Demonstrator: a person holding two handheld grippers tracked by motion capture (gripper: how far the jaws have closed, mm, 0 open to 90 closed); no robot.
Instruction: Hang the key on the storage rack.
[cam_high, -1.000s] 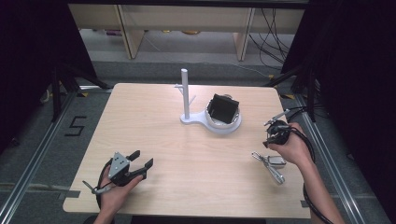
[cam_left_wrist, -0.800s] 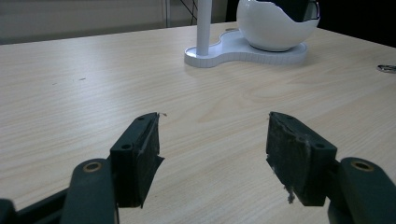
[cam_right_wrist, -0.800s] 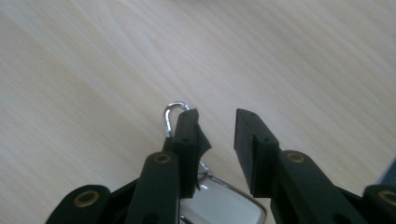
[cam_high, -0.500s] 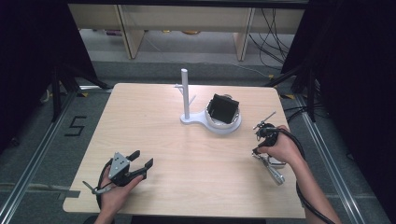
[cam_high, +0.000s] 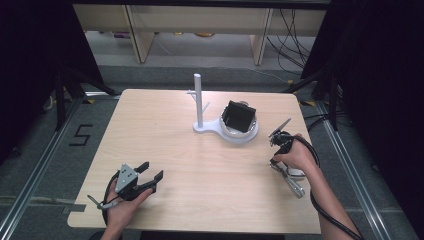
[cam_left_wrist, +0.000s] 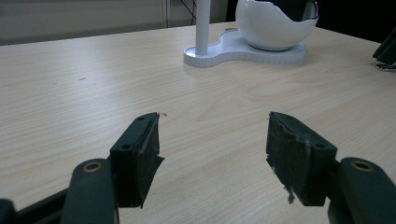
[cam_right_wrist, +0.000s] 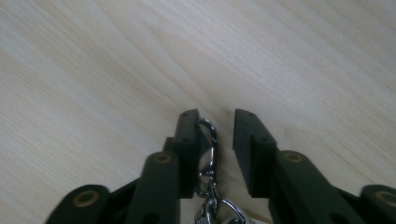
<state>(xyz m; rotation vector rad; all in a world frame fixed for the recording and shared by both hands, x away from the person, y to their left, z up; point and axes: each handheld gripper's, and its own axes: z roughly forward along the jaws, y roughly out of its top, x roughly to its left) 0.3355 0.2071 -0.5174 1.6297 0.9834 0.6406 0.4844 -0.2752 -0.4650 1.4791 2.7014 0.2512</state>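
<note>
Pickup only starting: right tongs (cam_right_wrist: 217, 140) down over the metal key clip (cam_right_wrist: 208, 154) lying on the tabletop (cam_high: 200, 165), jaws just closing around its snap hook, not yet clamped; lift and placement remain; left tongs (cam_left_wrist: 212, 154) wide open, empty.

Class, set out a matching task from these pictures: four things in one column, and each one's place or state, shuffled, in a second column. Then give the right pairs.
Things
1. left gripper
2. right gripper
3. metal clip
4. white stand

Places or states
A. lies on the table between two black jaws
B. jaws wide apart over bare wood
C. upright pole, far middle of the table
D. points down at the table's right edge

Pairs: 1-B, 2-D, 3-A, 4-C
</note>
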